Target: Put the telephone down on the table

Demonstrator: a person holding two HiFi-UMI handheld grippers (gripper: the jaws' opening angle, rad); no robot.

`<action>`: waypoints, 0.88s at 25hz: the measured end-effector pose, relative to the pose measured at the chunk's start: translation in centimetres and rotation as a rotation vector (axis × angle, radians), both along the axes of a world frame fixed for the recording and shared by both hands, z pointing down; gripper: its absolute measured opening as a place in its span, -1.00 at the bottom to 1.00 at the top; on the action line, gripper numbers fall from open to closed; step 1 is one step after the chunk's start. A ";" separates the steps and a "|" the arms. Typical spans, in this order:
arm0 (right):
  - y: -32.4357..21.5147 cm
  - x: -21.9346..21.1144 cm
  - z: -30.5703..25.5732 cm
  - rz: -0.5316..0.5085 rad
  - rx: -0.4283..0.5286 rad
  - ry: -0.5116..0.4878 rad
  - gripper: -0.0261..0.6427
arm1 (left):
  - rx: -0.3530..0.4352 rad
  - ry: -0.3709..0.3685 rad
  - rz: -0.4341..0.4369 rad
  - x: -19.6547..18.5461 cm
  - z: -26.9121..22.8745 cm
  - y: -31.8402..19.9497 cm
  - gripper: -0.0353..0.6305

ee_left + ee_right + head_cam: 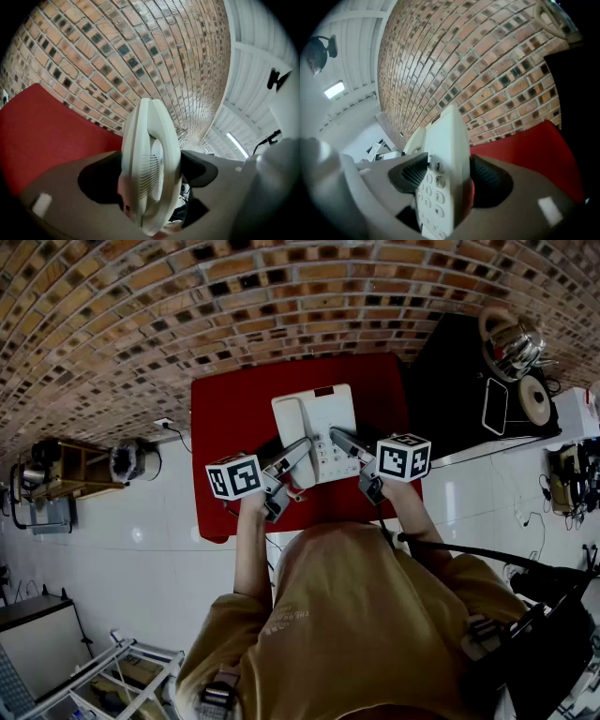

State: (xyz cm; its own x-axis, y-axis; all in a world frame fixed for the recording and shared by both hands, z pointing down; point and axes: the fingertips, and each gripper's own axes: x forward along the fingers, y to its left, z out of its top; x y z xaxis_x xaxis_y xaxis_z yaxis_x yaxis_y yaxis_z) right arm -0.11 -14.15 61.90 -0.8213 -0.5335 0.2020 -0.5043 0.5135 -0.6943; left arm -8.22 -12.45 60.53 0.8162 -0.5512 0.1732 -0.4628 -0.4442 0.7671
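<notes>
Brick wall (141,296) backed a red table (225,427). Over it, the left gripper (298,448) clamped the white telephone (314,423) by its left edge, and the right gripper (339,437) clamped its keypad edge. A black speaker (459,390) stood right of the table.

Head view: overhead, steeply down. Gripper views: close, facing brick wall (117,56). All share telephone (316,423).

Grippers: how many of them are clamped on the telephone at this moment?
2. The left gripper is shut on the telephone's left side; the right gripper is shut on its right side, beside the keypad. No other gripper is in view.
</notes>
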 end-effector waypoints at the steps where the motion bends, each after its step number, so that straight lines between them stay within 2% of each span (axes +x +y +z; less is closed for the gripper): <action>1: -0.6 -0.2 0.3 -0.001 -0.009 0.005 -0.10 | -0.003 -0.006 0.003 -0.2 0.2 -0.6 0.28; 5: -3.5 -1.0 1.8 -0.009 -0.047 0.018 -0.10 | -0.030 -0.023 0.015 -1.1 1.5 -3.5 0.28; 8: -6.6 -1.8 3.9 -0.025 -0.089 0.021 -0.10 | -0.086 -0.027 0.029 -1.8 3.7 -6.6 0.28; 12: -10.5 -2.7 8.8 -0.032 -0.213 0.024 -0.10 | -0.193 -0.056 0.050 -2.5 8.5 -10.8 0.28; 15: -12.5 -2.8 13.9 -0.015 -0.328 0.037 -0.10 | -0.301 -0.052 0.069 -2.7 13.5 -13.0 0.28; 19: -13.7 -3.1 21.3 0.018 -0.477 0.070 -0.09 | -0.467 -0.034 0.067 -3.2 21.0 -14.6 0.28; 22: -13.8 -2.7 25.6 0.044 -0.557 0.095 -0.09 | -0.531 -0.041 0.060 -2.9 25.2 -15.1 0.29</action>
